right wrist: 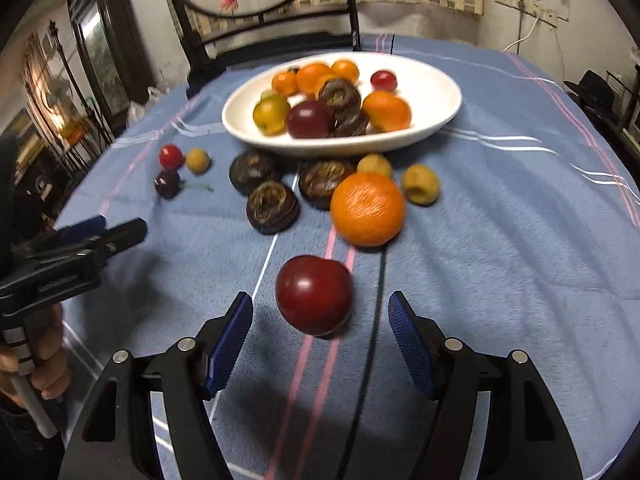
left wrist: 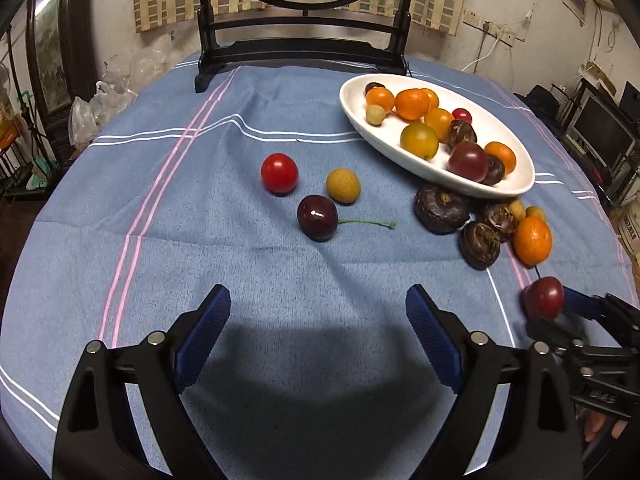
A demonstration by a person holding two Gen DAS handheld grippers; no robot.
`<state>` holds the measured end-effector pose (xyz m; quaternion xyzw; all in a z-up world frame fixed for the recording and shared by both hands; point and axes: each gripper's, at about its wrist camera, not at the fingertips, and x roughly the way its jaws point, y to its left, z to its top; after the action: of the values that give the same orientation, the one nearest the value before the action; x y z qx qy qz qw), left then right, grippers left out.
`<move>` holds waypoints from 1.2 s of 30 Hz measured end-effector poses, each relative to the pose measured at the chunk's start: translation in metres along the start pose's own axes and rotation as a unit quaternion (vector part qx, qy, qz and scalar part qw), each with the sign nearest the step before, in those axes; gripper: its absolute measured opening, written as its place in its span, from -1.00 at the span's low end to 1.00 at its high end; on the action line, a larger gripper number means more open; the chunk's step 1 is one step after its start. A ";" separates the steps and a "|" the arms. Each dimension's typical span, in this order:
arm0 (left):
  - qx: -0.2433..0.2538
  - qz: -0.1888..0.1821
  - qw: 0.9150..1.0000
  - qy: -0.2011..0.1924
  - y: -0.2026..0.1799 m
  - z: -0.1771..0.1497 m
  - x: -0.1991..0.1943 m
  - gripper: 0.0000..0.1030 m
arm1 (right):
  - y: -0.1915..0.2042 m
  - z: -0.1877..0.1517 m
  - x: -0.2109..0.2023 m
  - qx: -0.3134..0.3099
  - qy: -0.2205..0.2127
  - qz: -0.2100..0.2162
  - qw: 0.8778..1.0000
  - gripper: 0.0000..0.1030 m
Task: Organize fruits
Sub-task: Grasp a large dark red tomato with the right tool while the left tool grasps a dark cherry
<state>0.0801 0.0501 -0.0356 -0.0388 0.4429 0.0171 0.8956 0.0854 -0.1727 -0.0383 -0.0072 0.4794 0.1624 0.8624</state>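
Cherry [right wrist: 314,294] just ahead of wide-open R fingers [right wrist: 412,340]

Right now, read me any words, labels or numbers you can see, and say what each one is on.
Nothing reads clearly.
Right gripper: a raised mark on its body, too blurred to read.
Box beyond the table's right edge: print too small to read.
Bowl: no text.

A blue striped cloth [left wrist: 280,280] covers the bench. On it lie a white oval dish [left wrist: 400,148], a red tomato [left wrist: 279,173], a dark cherry [left wrist: 317,217], water chestnuts [left wrist: 441,208] and an orange [right wrist: 367,209].
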 end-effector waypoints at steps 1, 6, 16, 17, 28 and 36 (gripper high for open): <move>0.001 -0.001 1.000 0.000 0.000 -0.001 -0.001 0.69 | 0.002 0.001 0.003 -0.004 0.001 -0.005 1.000 0.40; 0.005 -0.002 1.000 0.006 0.001 -0.001 0.000 0.69 | 0.007 0.003 0.004 -0.014 -0.012 -0.028 0.999 -0.26; 0.004 0.026 0.999 0.028 0.012 0.018 0.019 0.68 | -0.024 0.000 -0.002 0.053 -0.024 0.059 0.997 -0.26; 0.005 0.032 0.999 0.029 0.012 0.020 0.022 0.66 | -0.025 -0.001 -0.002 0.054 -0.024 0.061 0.996 -0.26; 0.028 0.041 0.997 0.052 -0.004 0.042 0.052 0.21 | -0.015 -0.003 -0.006 0.026 -0.029 0.057 0.998 -0.26; 0.044 0.028 0.997 0.055 -0.013 0.047 0.052 -0.47 | -0.016 -0.003 -0.004 0.030 -0.020 0.062 0.997 -0.25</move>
<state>0.1498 0.0407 -0.0477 0.0123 0.4927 0.0207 0.8699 0.0858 -0.1896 -0.0385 0.0513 0.4660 0.2013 0.8601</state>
